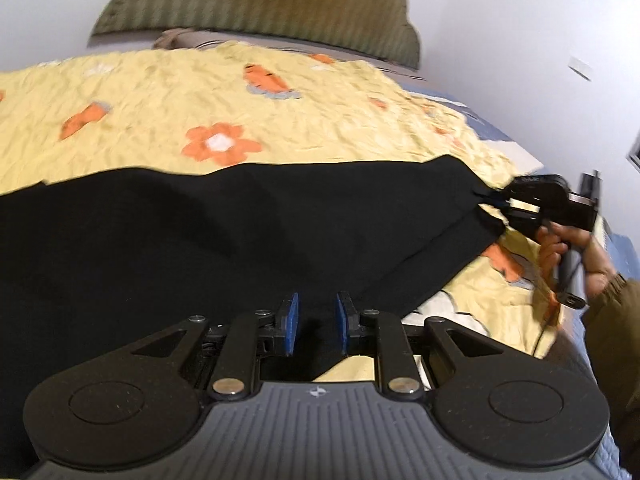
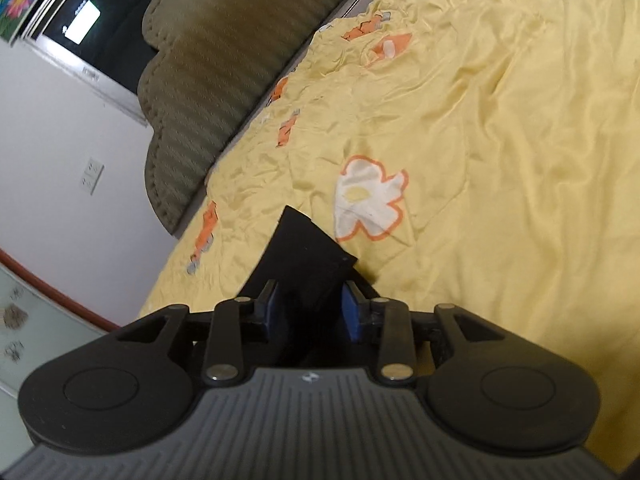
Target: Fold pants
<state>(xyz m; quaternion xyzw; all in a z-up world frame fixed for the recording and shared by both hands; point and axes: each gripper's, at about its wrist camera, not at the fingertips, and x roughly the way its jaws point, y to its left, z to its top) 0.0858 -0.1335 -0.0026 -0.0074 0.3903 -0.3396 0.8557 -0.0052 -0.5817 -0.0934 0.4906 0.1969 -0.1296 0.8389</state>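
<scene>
Black pants (image 1: 224, 236) lie spread across a yellow flowered bedspread (image 1: 280, 120). My left gripper (image 1: 317, 322) sits at the near edge of the pants with black cloth between its blue pads; the jaws stand a little apart around the cloth. My right gripper (image 1: 490, 204) shows at the right in the left wrist view, shut on the far corner of the pants and holding it up off the bed. In the right wrist view the right gripper (image 2: 310, 312) has a black corner of the pants (image 2: 304, 248) sticking out between its pads.
A green padded headboard (image 1: 256, 0) stands at the far end of the bed against a white wall. A dark window (image 2: 100, 28) and a wall socket (image 2: 93, 175) show in the right wrist view. The bed's right edge (image 1: 496, 132) has a blue sheet.
</scene>
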